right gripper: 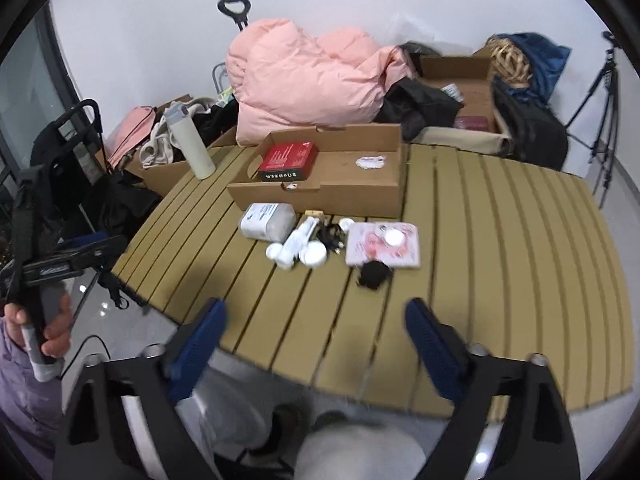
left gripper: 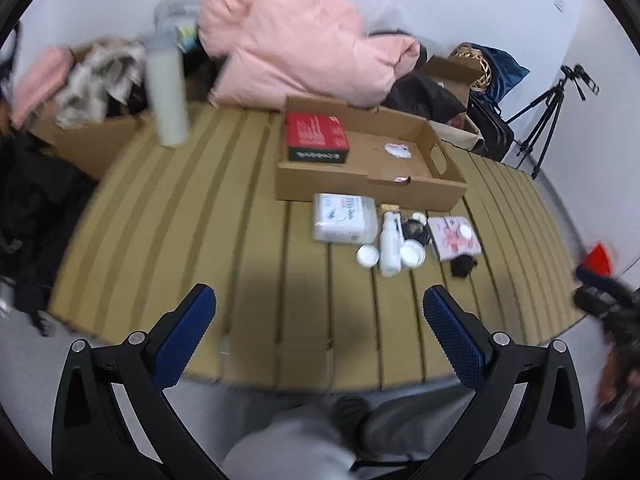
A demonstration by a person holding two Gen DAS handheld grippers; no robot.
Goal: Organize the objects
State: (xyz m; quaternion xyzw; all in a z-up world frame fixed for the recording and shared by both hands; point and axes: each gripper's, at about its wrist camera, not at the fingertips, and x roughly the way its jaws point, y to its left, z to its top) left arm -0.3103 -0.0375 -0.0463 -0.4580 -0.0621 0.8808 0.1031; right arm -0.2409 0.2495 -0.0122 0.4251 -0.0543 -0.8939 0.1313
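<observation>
the cluster of small things i have to sort lies on the counter (right gripper: pixel 500 240) just in front of the open cardboard tray (right gripper: pixel 360 196): a clear plastic packet (right gripper: pixel 266 220), a white spray bottle (right gripper: pixel 296 242) with two small white jars (right gripper: pixel 314 256) beside it, some tangled black bits i cannot make out, a pink flat card (right gripper: pixel 384 246) with a small white lid on it, and a black clump (right gripper: pixel 374 274) nearest me. inside the tray there is already a red box (right gripper: pixel 288 160) at its left end, with the rest of the floor mostly bare.

the relation that matters: from my right gripper (right gripper: pixel 316 332) the cluster sits straight ahead and a little above the gap between the jaws, the black clump closest, well apart from the pads as yet. from my left gripper (left gripper: pixel 320 312) the same cluster lies ahead but off to the right, so i judge the right hand the better placed one. the spray bottle's long axis runs roughly away from me toward the tray, leaning slightly, so jaws closing sideways would cross its narrow width.

both sets of jaws stand spread wide with nothing between them; only counter slats show in the gaps. the left view is blurred, so fine detail there is uncertain.

beyond the tray: a tall white flask (right gripper: pixel 192 148), a heaped pink jacket (right gripper: pixel 304 80), more boxes and bags, a tripod (right gripper: pixel 604 120).
</observation>
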